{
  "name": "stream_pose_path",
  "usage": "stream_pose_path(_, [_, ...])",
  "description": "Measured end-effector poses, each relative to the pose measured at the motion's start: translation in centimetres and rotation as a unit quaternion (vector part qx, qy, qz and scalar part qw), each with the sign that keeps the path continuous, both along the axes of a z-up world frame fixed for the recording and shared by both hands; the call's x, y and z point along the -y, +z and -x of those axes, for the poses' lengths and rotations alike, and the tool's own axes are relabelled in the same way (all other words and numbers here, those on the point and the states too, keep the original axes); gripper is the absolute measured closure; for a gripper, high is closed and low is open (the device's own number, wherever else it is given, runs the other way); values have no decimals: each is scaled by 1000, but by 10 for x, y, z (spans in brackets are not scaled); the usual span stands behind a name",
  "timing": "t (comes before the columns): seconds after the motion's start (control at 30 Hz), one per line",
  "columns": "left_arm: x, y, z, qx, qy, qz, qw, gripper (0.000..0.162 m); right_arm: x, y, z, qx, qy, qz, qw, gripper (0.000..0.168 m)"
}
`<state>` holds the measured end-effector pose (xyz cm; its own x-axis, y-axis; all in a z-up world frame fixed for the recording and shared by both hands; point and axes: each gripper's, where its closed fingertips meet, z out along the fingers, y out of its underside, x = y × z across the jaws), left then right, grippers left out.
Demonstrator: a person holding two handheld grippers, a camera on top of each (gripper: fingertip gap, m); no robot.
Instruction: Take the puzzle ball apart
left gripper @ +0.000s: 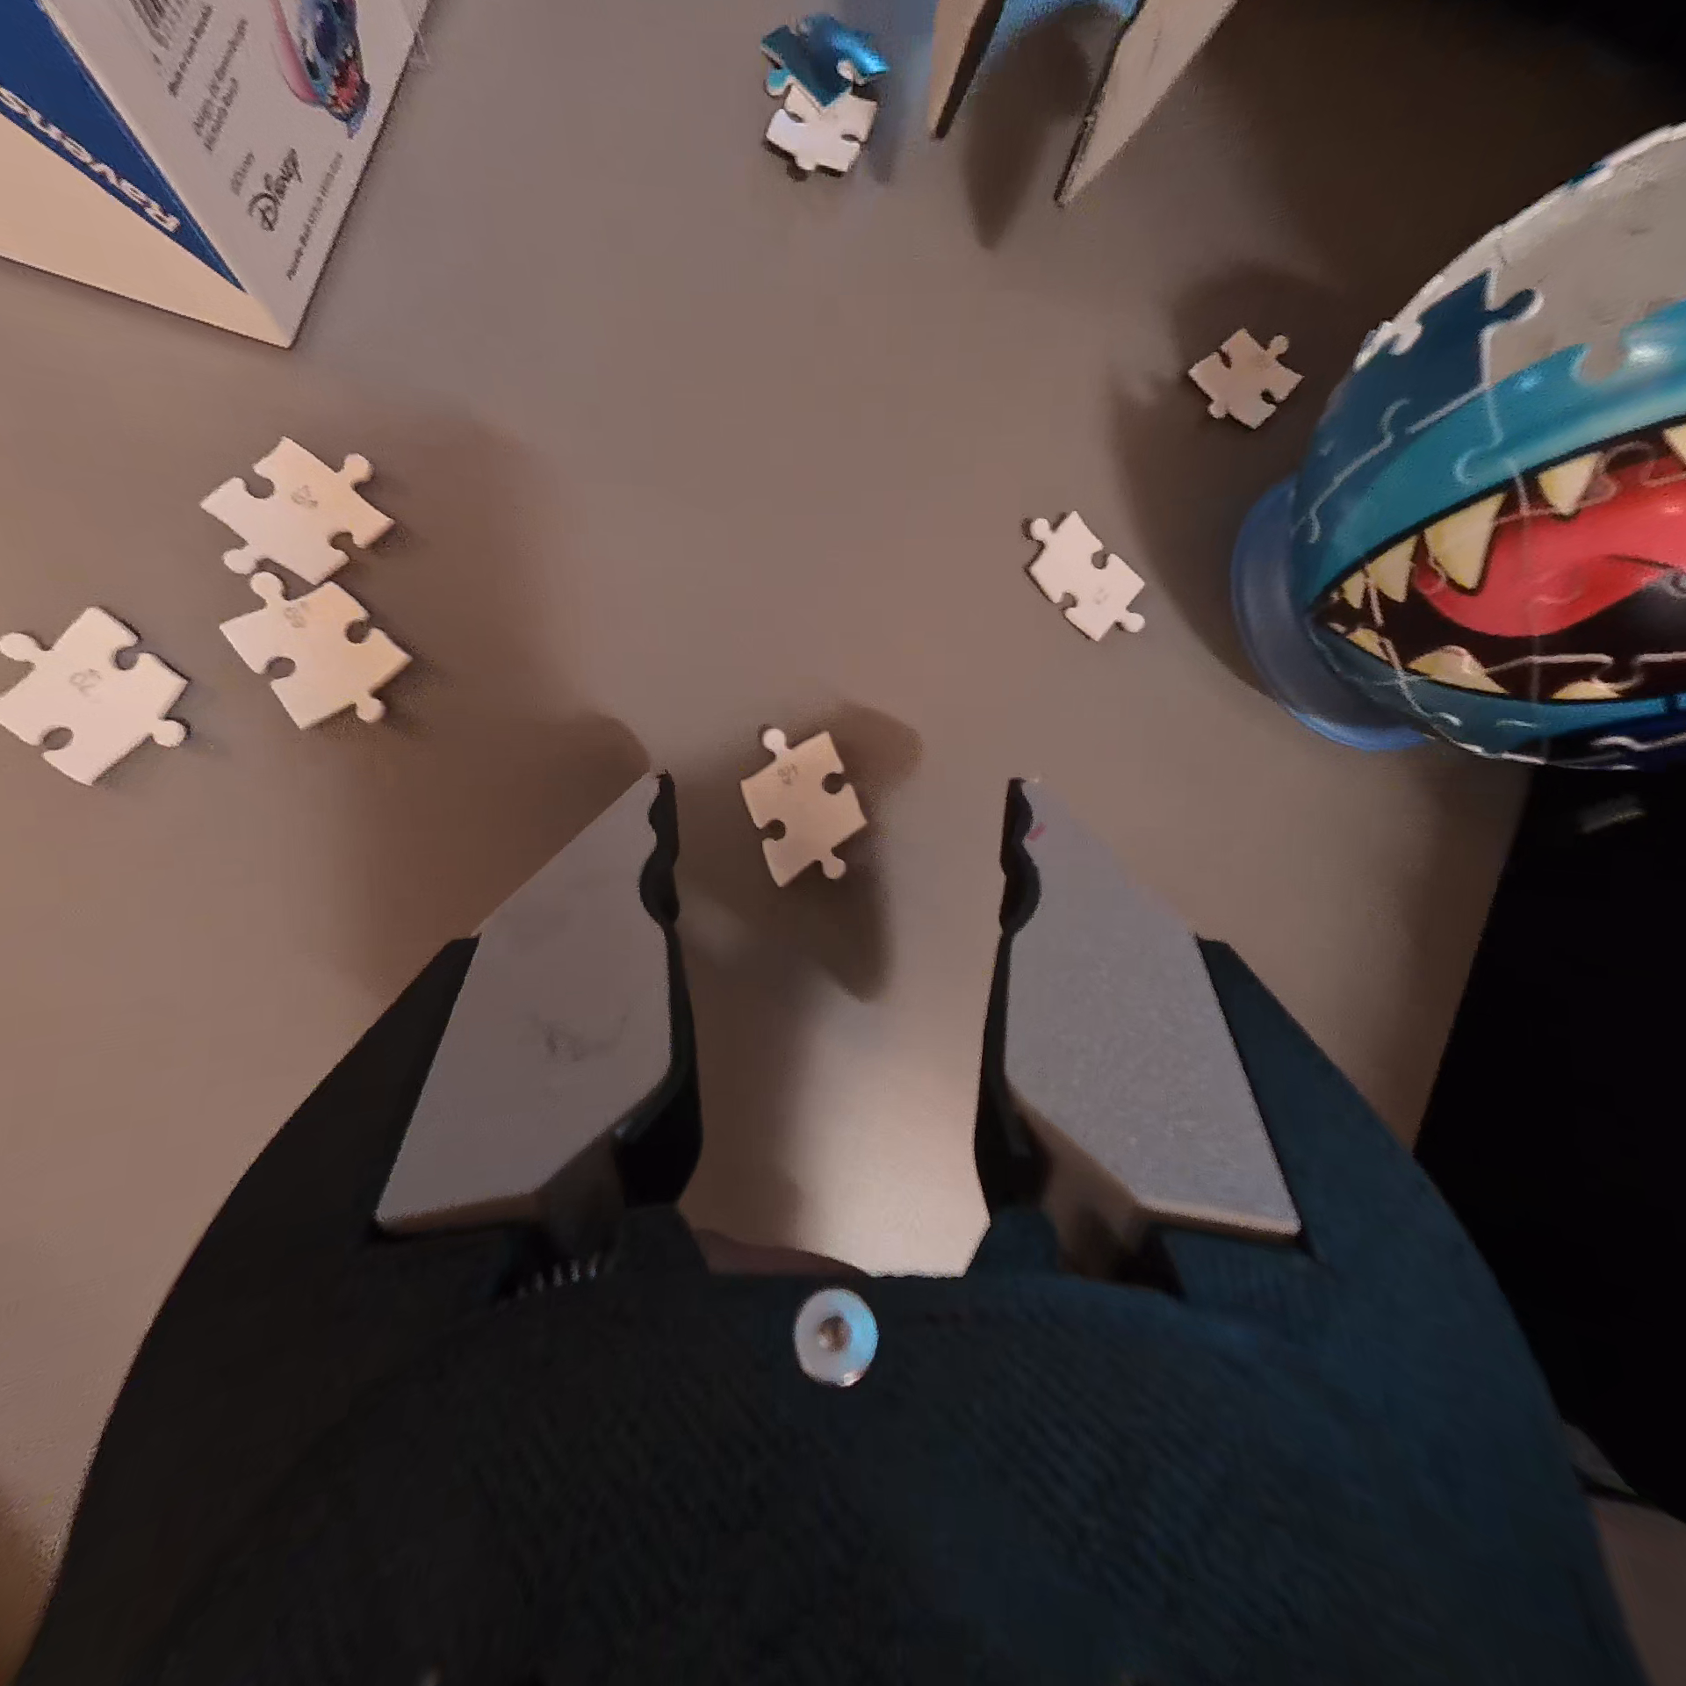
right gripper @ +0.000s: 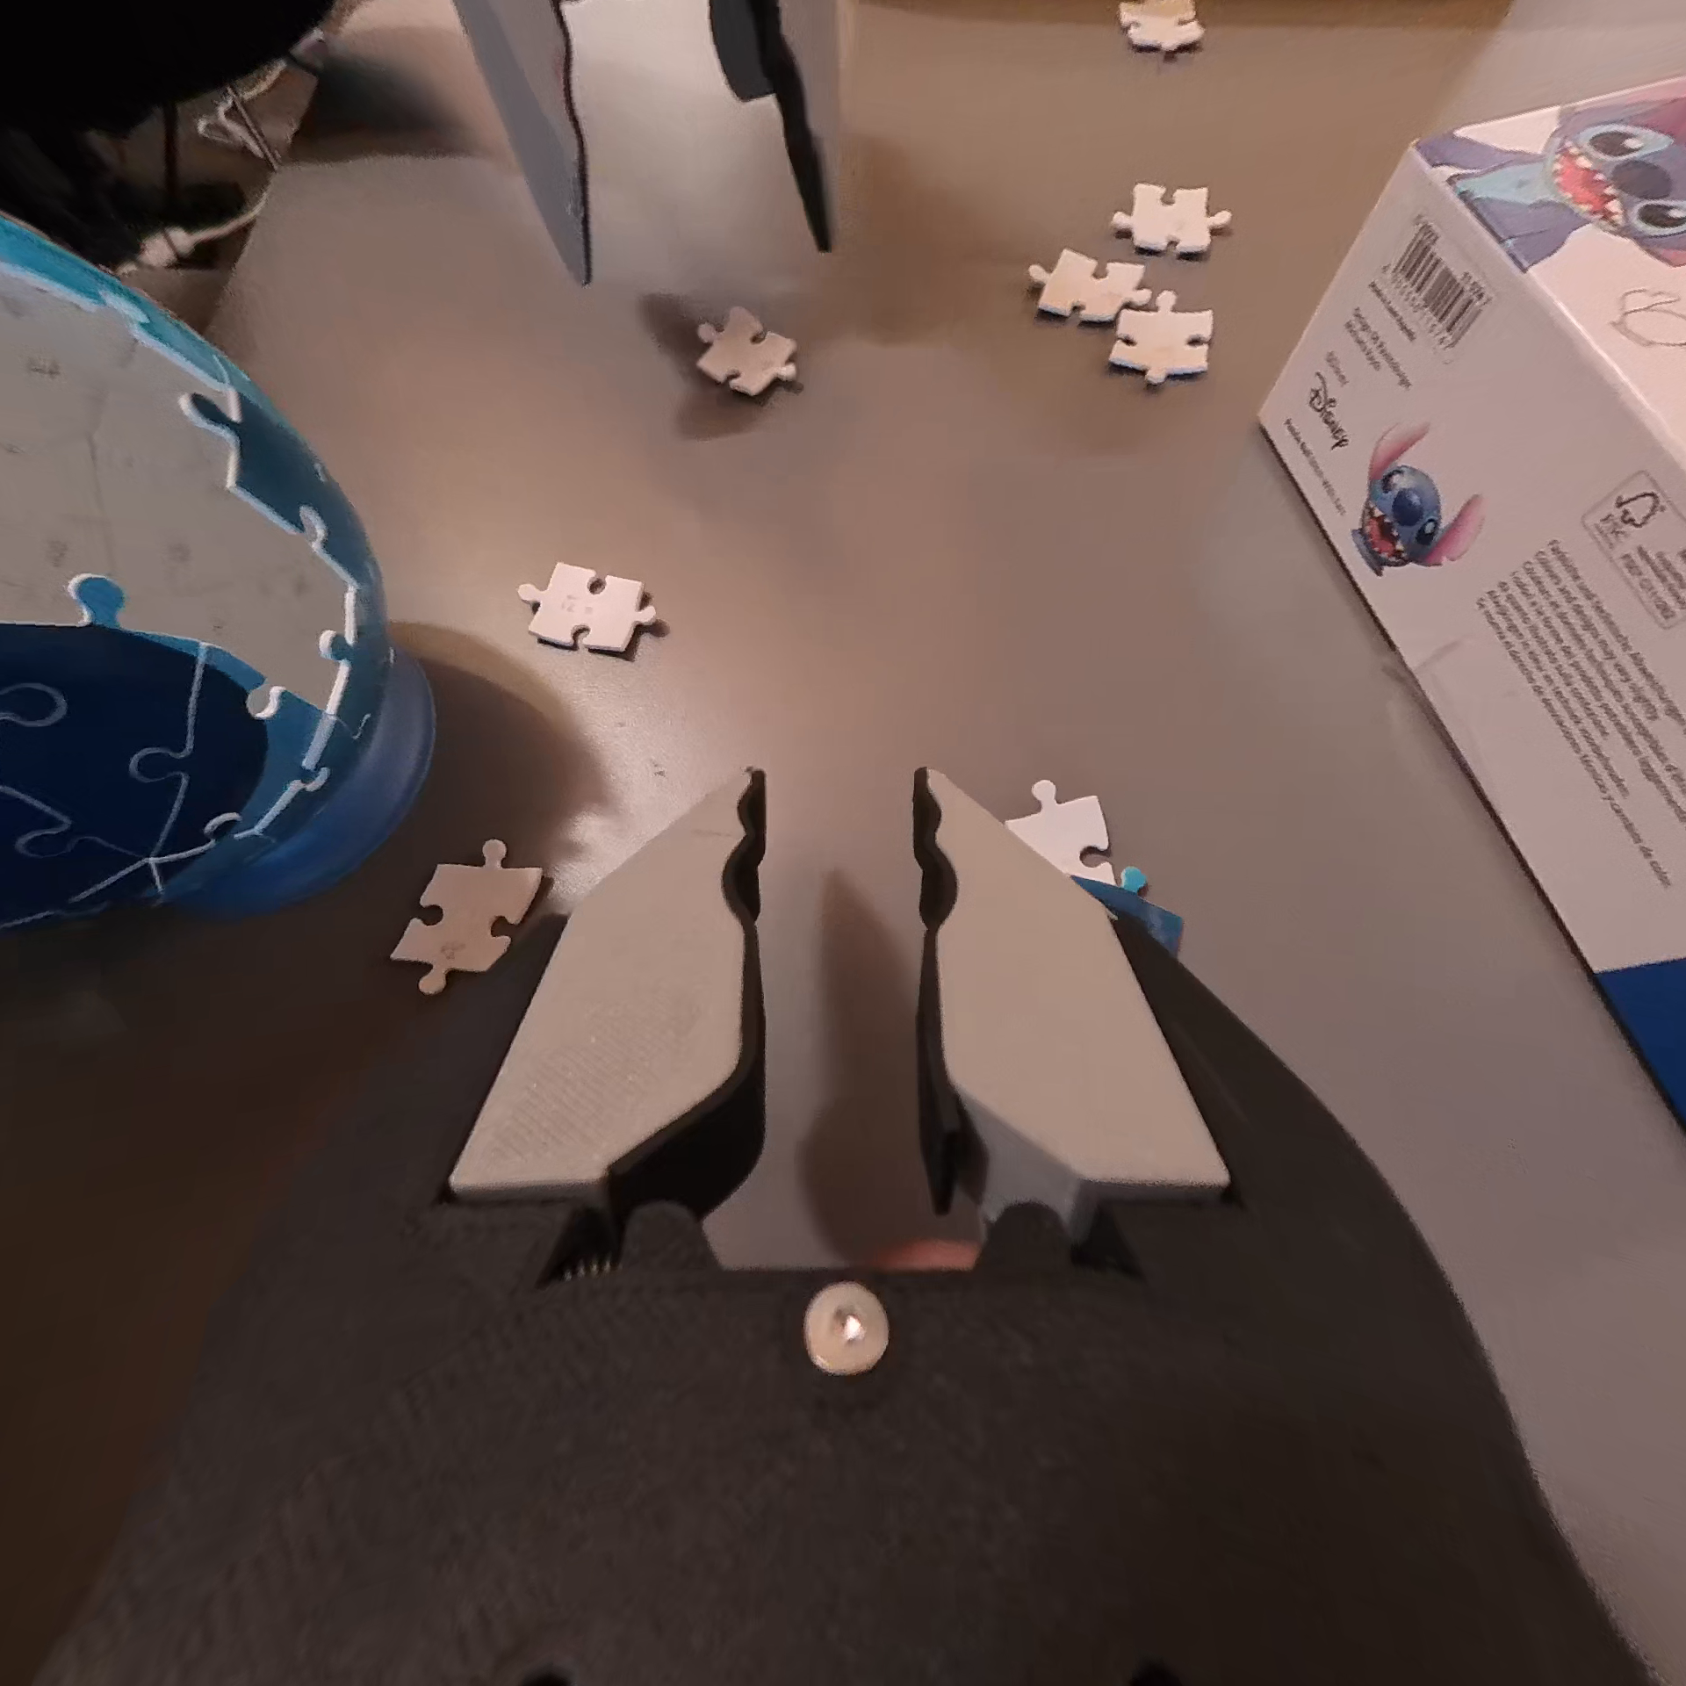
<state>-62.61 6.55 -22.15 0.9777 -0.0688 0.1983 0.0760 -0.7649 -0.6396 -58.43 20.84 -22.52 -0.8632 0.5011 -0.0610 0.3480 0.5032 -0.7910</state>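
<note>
The blue puzzle ball (left gripper: 1505, 547) sits on its blue ring stand at the right of the left wrist view. Its top is open and shows the white inside. It is at the left in the right wrist view (right gripper: 182, 639). My left gripper (left gripper: 839, 794) is open and empty, with a white-backed loose piece (left gripper: 803, 807) just past its fingertips, untouched. That piece (right gripper: 746, 351) lies below the left gripper (right gripper: 684, 119) in the right wrist view. My right gripper (right gripper: 837, 785) is open and empty above the table, to the right of the ball.
Several loose pieces lie face down on the grey table (left gripper: 730, 411), at the left (left gripper: 296, 511) and near the ball (left gripper: 1086, 575) (right gripper: 470, 912). The puzzle box (right gripper: 1505, 456) stands at the right, at the top left in the left wrist view (left gripper: 182, 137). The table edge runs past the ball. Tip to tip, the grippers are about 15 cm apart.
</note>
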Motion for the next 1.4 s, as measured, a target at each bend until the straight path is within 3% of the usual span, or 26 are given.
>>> stream_pose_path(0.3, [13, -4, 1, 5, 28, 9, 1000, 92, -6, -7, 0, -7, -27, 7, 1000, 139])
stream_pose_path(0.8, [9, -22, 11, 7, 5, 25, 1000, 96, -8, -7, 3, -1, -30, 28, 999, 137])
stream_pose_path(1.0, [1, -17, 7, 25, -24, 2, 999, 93, -9, -7, 5, -2, -34, 27, 999, 125])
stream_pose_path(1.3, [4, 13, 95, -62, 124, -28, 990, 101, -17, 6, 17, -44, -61, 51, 996, 126])
stream_pose_path(1.4, [-1, 10, 103, -79, 117, -9, 990, 100, -18, 8, 19, -52, -65, 54, 995, 125])
